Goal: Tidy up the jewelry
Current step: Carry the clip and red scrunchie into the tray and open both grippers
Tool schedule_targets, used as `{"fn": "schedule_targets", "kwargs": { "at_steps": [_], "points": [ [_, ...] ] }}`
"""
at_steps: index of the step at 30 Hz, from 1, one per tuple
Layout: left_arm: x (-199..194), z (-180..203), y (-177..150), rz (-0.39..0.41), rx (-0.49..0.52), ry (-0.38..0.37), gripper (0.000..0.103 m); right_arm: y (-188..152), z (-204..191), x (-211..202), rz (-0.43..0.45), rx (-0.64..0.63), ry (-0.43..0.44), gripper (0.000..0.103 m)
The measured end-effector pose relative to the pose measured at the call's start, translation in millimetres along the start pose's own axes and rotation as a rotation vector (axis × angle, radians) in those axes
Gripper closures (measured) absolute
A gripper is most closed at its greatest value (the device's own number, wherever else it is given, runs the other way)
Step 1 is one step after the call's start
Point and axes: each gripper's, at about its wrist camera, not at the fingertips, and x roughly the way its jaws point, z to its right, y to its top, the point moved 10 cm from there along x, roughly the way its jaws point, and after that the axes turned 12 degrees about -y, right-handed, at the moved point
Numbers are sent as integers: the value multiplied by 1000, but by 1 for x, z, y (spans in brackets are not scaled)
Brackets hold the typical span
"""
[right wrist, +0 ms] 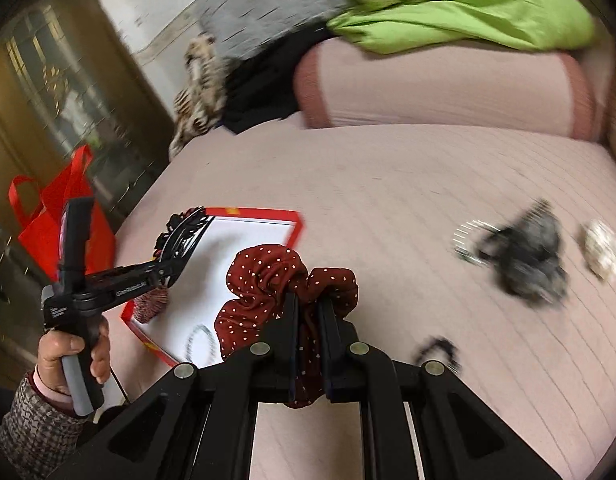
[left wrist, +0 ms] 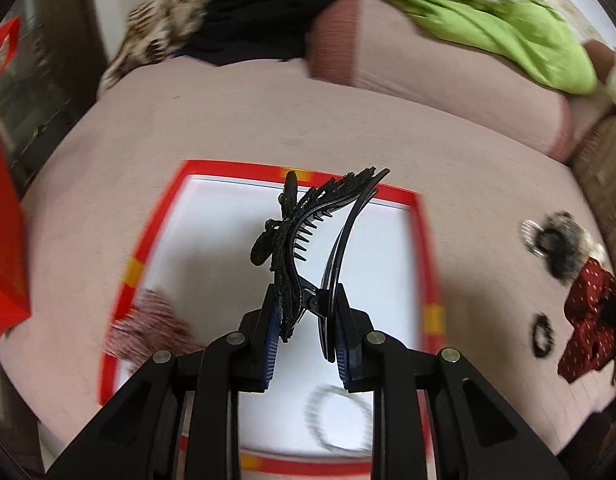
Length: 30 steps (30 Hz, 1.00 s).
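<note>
My left gripper [left wrist: 304,300] is shut on a black hair clip [left wrist: 308,232] with a lace bow and holds it above the red-rimmed white tray [left wrist: 388,264] on the pink bed. The tray holds a striped pink scrunchie [left wrist: 148,328] and a beaded bracelet [left wrist: 340,420]. My right gripper [right wrist: 308,304] is shut on a dark red polka-dot scrunchie [right wrist: 276,280], just right of the tray [right wrist: 244,240]. The left gripper and its clip [right wrist: 184,236] show over the tray in the right wrist view.
On the bed to the right lie a dark fluffy clip [right wrist: 528,256], a silver comb [right wrist: 468,240], a cream piece [right wrist: 604,252] and a small black ring [right wrist: 436,350]. A red bag [right wrist: 56,216] stands left of the bed. Pillows and green cloth [right wrist: 468,12] lie at the far end.
</note>
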Motion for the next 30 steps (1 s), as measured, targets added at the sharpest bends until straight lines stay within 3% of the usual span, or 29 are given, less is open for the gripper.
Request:
{"fn": "schedule_targets", "kwargs": {
  "at_steps": [5, 10, 17, 24, 27, 28, 30],
  "points": [
    [16, -56, 13, -9, -88, 49, 80, 24, -52, 55, -54, -52, 33, 93],
    [46, -93, 21, -46, -124, 99, 80, 40, -88, 117, -77, -143, -17, 93],
    [69, -114, 28, -49, -152, 105, 80, 39, -86, 178, -137, -148, -74, 93],
    [72, -114, 33, -32, -151, 97, 77, 41, -79, 191, -134, -117, -83, 90],
    [65, -112, 33, -18, -171, 84, 52, 45, -82, 190, -126, -102, -67, 59],
    [59, -109, 33, -3, -178, 75, 48, 47, -82, 187, -115, -96, -65, 47],
    [52, -105, 36, 9, -182, 59, 46, 50, -80, 179, -96, -89, -69, 43]
  ]
}}
